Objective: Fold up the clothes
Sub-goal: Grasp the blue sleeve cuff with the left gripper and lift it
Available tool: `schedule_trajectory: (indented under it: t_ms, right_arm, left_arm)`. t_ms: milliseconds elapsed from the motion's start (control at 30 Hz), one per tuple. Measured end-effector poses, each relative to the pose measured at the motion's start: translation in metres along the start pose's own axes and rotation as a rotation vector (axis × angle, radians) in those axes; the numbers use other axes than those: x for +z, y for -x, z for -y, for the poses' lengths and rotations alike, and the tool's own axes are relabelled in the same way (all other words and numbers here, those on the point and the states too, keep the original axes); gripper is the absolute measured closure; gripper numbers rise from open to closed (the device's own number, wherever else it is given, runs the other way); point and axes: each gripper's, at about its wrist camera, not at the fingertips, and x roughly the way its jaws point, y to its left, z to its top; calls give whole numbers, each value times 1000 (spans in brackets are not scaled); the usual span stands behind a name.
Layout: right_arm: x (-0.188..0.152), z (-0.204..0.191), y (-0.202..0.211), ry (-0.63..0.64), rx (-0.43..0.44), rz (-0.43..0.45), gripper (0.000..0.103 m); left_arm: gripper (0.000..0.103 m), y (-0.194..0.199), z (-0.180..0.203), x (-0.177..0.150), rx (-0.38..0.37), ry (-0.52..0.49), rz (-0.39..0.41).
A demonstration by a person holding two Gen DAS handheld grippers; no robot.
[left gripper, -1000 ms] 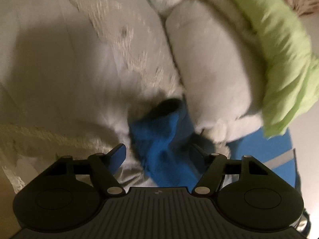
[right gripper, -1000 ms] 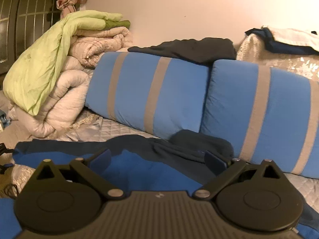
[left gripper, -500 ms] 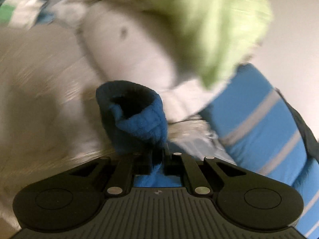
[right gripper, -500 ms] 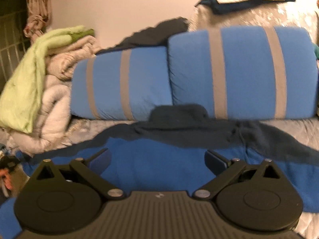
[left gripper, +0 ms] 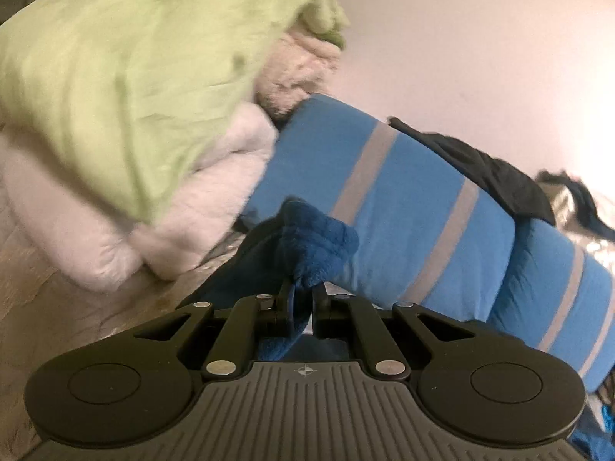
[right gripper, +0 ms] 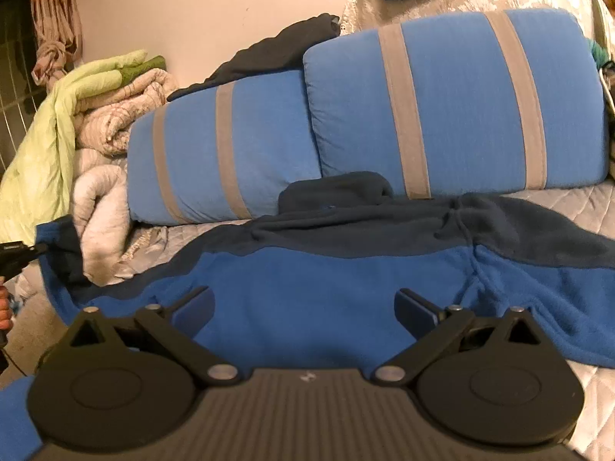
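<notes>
Now left tool [left gripper: 303,299] pinching blue fleece cuff [left gripper: 307,246], right tool [right gripper: 303,307] spread wide above blue fleece garment [right gripper: 326,280]

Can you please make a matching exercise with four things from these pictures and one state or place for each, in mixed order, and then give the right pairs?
Things:
1. left hand-held gripper
2. right hand-held gripper
3. green blanket
4. black garment

States or places:
A. open, over the blue fleece
B. draped over the top of the striped blue cushions
C. shut on the fleece sleeve cuff
D. on top of the pile of bedding

Pairs: 1-C, 2-A, 3-D, 4-B
</notes>
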Motion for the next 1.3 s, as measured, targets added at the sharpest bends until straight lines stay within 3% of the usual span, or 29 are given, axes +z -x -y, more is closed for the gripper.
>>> schedule_trajectory:
  t_ms: [400,500,800,1167,1300]
  right_arm:
    - [0,8,-1,-49,42,-18,0]
    - [0,6,-1,-42,40,-16,0]
    - [-2,3,3,-25,29,1,0]
    - [-1,2,-2,-20,-20,-12,0]
    - [-2,0,-4,-1,-15,-25,0]
  left_arm:
    - [95,-44,67,37,-40,-52,-41]
    - [95,-49,91,43,-54,-124,-62]
    - [96,-66,161,32,-148,-201,-81]
    - [96,-70,261,0,-321,-373,-108]
    - [94,-75,288,-18,-454,-409,-163]
